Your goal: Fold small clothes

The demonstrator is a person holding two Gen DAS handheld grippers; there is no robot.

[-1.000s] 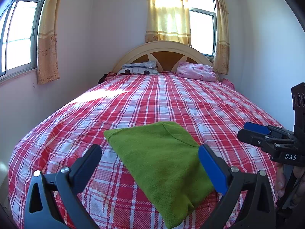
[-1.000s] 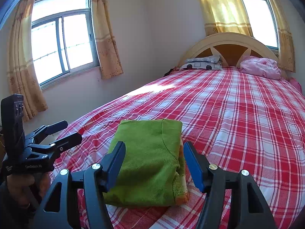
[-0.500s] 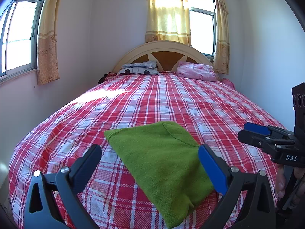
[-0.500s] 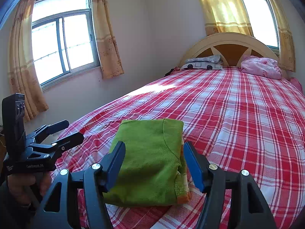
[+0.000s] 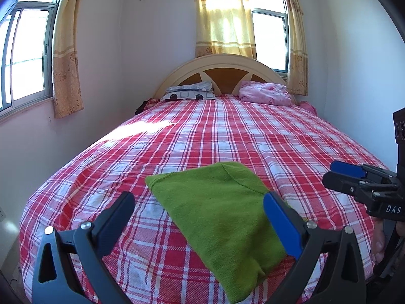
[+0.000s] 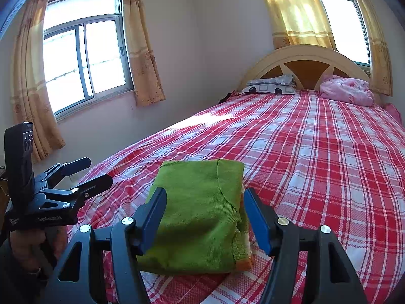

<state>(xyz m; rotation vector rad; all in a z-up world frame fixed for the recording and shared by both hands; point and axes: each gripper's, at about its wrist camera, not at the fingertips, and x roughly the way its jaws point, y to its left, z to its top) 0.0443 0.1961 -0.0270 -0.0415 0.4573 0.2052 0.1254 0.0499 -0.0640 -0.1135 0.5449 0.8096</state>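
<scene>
A folded green garment point(image 5: 217, 212) point(image 6: 200, 215) lies flat near the foot of the red plaid bed point(image 5: 227, 136) point(image 6: 316, 152). An orange and white edge peeks out at its near right corner in the right wrist view. My left gripper point(image 5: 200, 207) hovers open above the garment, its fingers wide apart and touching nothing. My right gripper point(image 6: 205, 205) is also open, held just above the garment's near end with nothing between its pads. Each gripper shows in the other's view: the right gripper point(image 5: 354, 179) at the right edge, the left gripper point(image 6: 83, 174) at the left, hand-held.
A patterned pillow point(image 5: 189, 93) and a pink bundle of bedding point(image 5: 265, 93) rest against the arched headboard point(image 5: 222, 68). Curtained windows stand on the left wall point(image 6: 86, 58) and behind the bed. The left wall runs close along the bed's left side.
</scene>
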